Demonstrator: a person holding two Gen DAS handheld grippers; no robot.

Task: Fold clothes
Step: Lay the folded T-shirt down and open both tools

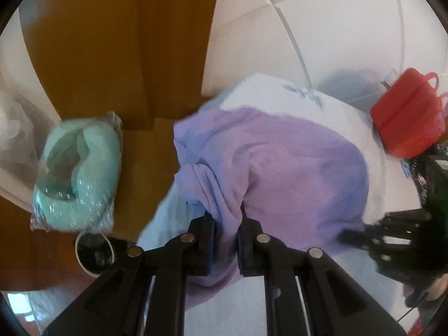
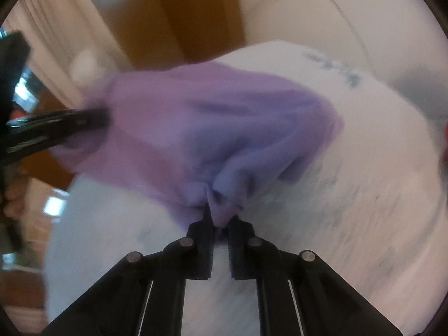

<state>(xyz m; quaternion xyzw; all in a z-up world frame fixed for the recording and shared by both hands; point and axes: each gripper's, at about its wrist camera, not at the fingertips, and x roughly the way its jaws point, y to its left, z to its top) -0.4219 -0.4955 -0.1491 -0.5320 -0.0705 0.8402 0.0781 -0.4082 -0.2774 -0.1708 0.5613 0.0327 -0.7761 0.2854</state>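
Note:
A purple garment (image 1: 280,168) lies bunched on a white cloth-covered table (image 1: 280,95). My left gripper (image 1: 226,224) is shut on a fold of the purple garment at its near edge. My right gripper (image 2: 221,218) is shut on another bunched edge of the same garment (image 2: 212,128). The right gripper also shows at the right edge of the left wrist view (image 1: 361,235), and the left gripper shows at the left of the right wrist view (image 2: 92,117), both at the garment's sides.
A teal neck pillow in a plastic wrap (image 1: 78,170) lies on the wooden floor to the left. A red plastic case (image 1: 406,117) sits at the table's right. A round dark cup (image 1: 95,249) stands on the floor. White floor tiles (image 1: 336,22) lie beyond.

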